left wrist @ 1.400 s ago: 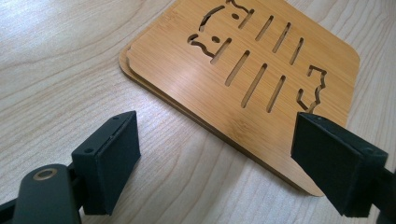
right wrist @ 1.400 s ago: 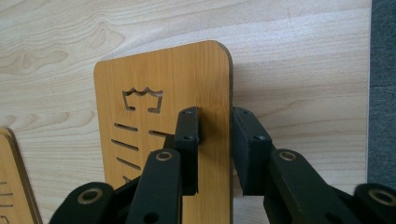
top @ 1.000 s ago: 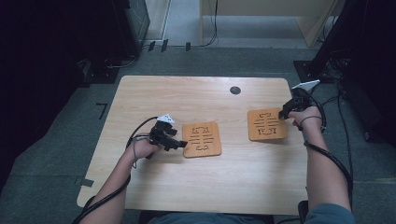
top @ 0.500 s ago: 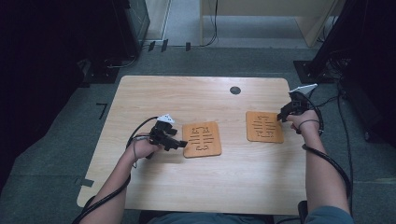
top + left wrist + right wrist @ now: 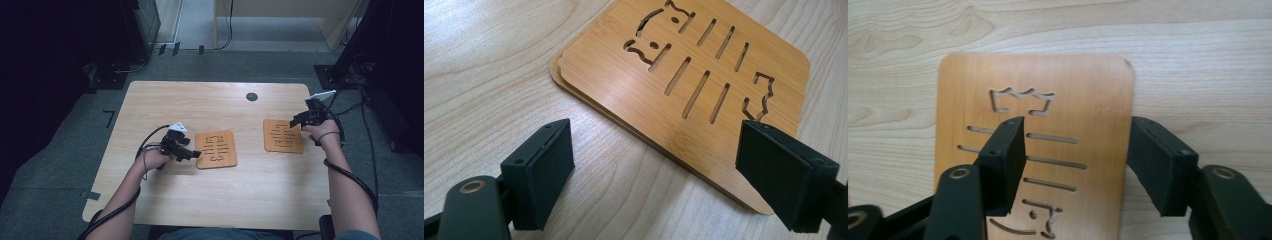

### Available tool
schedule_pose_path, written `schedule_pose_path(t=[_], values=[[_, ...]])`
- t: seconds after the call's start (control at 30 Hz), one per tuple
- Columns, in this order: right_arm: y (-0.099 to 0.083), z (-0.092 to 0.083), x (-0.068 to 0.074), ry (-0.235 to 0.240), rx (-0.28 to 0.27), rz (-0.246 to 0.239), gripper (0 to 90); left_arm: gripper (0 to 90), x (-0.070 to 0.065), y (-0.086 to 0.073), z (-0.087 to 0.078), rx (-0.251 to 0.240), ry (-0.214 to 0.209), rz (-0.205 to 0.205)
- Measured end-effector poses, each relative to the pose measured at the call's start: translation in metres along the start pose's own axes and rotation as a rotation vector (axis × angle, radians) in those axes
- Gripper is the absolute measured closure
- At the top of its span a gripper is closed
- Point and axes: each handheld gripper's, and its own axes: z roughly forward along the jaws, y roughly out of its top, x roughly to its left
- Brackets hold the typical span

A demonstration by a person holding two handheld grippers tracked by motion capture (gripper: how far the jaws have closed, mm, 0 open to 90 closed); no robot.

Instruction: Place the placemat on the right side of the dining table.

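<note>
With both grippers, left point(image 5: 659, 175) and right point(image 5: 1075, 165), open and holding nothing, each thin, stiff wooden trivet point(image 5: 684, 90) probably needs pinching by its edge.

In the right gripper view the lower end of the right-hand wooden trivet point(image 5: 1073, 90) runs off the bottom edge, its slots partly hidden behind a black claw pad point(image 5: 1005, 160). In the left gripper view, the stacked trivets point(image 5: 634, 85) are cropped at the top.

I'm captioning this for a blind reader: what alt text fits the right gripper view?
A wooden trivet with cut-out slots lies flat on a pale wood table. The right claw hovers over its edge, jaws apart, not gripping.
</note>
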Motion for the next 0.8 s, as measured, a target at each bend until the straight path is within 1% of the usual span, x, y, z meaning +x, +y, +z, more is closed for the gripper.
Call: schedule_pose_path(t=[0.1,0.27,0.43,0.47,0.53,0.57,0.7,0.8], values=[[-0.002,0.001,0.005,-0.005,-0.014,-0.017,33.2,14.5,0.000,0.000,0.000,-0.001,-0.001,0.000],[-0.006,0.002,0.010,0.004,-0.031,-0.034,30.2,14.5,0.000,0.000,0.000,-0.002,-0.002,0.000],[-0.011,0.002,0.018,0.006,-0.058,-0.063,26.6,14.5,0.000,0.000,0.000,-0.002,-0.001,0.001],[-0.012,0.002,0.019,0.009,-0.059,-0.066,25.5,14.5,0.000,0.000,0.000,-0.002,0.000,0.001],[-0.013,0.002,0.020,0.032,-0.058,-0.083,21.6,14.5,-0.001,0.000,0.000,-0.001,0.001,0.002],[-0.013,0.002,0.021,0.038,-0.061,-0.085,21.7,14.5,-0.001,0.000,0.000,-0.001,0.002,0.005],[-0.015,0.002,0.027,0.019,-0.074,-0.104,21.7,14.5,-0.001,0.000,0.001,-0.002,0.000,0.005],[-0.017,0.003,0.032,0.026,-0.072,-0.125,21.7,14.5,0.000,-0.001,0.000,-0.006,-0.004,0.005]])
